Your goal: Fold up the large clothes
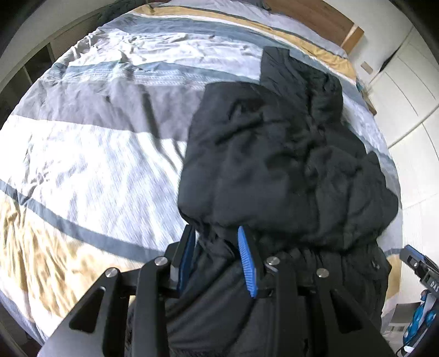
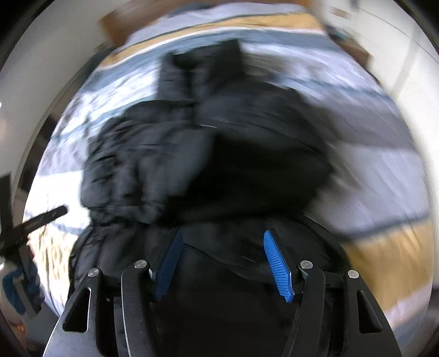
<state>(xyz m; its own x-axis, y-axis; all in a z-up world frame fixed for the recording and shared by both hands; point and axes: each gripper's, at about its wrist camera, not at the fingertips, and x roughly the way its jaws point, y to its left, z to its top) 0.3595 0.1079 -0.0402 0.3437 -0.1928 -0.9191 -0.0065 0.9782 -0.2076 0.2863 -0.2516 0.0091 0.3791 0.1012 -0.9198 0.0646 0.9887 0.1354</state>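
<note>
Left tongs (image 1: 216,255) grip the black jacket's (image 1: 274,153) hem; right tongs (image 2: 222,261) gape above it.

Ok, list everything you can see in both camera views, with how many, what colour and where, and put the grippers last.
padded jacket: one, black, partly folded on the bed, its near edge bunched by the grippers.
duvet cover: one, striped white, grey, blue and tan, spread over the bed under the jacket.
headboard: one, brown wood, at the far end of the bed.
wardrobe doors: white, beside the bed at the right of the left wrist view.
left gripper: one, black with blue pads, jaws closed on a fold of the jacket's near edge.
right gripper: one, black with blue pads, jaws apart over the jacket; view blurred, grip unclear.
</note>
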